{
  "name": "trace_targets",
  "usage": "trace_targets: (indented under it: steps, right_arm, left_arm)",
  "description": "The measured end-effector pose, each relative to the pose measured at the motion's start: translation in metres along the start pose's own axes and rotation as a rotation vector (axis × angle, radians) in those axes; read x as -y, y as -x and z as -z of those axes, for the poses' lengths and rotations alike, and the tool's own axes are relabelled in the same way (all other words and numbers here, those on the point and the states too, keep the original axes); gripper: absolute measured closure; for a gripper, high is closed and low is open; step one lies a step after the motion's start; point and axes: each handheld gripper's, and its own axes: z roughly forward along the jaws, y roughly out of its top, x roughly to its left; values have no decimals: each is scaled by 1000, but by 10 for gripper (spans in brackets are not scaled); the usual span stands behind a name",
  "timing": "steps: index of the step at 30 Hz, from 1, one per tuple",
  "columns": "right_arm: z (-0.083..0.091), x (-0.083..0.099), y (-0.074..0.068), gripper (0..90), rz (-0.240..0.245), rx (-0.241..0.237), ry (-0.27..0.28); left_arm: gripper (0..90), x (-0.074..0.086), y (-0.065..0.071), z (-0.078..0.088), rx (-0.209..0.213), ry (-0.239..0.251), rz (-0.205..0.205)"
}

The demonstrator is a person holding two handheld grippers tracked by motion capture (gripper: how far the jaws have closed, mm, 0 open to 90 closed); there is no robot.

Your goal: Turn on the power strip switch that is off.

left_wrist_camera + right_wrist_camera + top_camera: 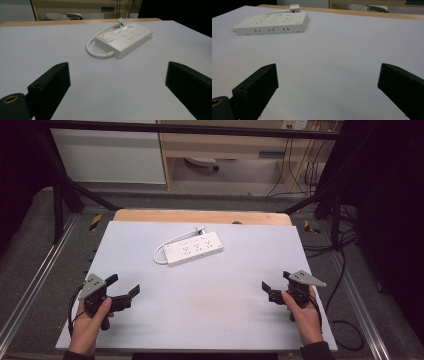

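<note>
Jaws on both tools stood spread wide and held nothing. In the high view the left gripper (122, 287) sat at the lower left of the frame and the right gripper (276, 281) at the lower right, each just above the near part of the grey table (210, 320), each gripped by a hand (90, 322) rising from the bottom edge. From both tools the white power strip (194, 248) lay up-frame and toward the centre, a little left of the midline, well apart from either gripper and resting flat on the far half of the table. Its long axis ran on a slant, from lower left up to upper right, with the switch end and looped cord (162, 251) at the left and its plug (200, 228) lying just beyond the far edge of the strip. In the left gripper view the power strip (124, 40) sat in the upper middle, between the lines of the two jaws, cord end nearest. In the right gripper view it (272, 23) lay in the upper left, showing its long side face. By that layout the left gripper looked somewhat nearer and better lined up with the cord end, so a reach from that side would probably be shorter; the right would have to cross toward the left to meet the far end.
</note>
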Motion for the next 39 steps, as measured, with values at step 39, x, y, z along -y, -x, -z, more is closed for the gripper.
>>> trace_targets:
  steps: [39]
  right_arm:
    - [0,-36,-21,44,-25,-4,10]
  left_arm:
    - [55,0,-15,-13,-5,-23,3]
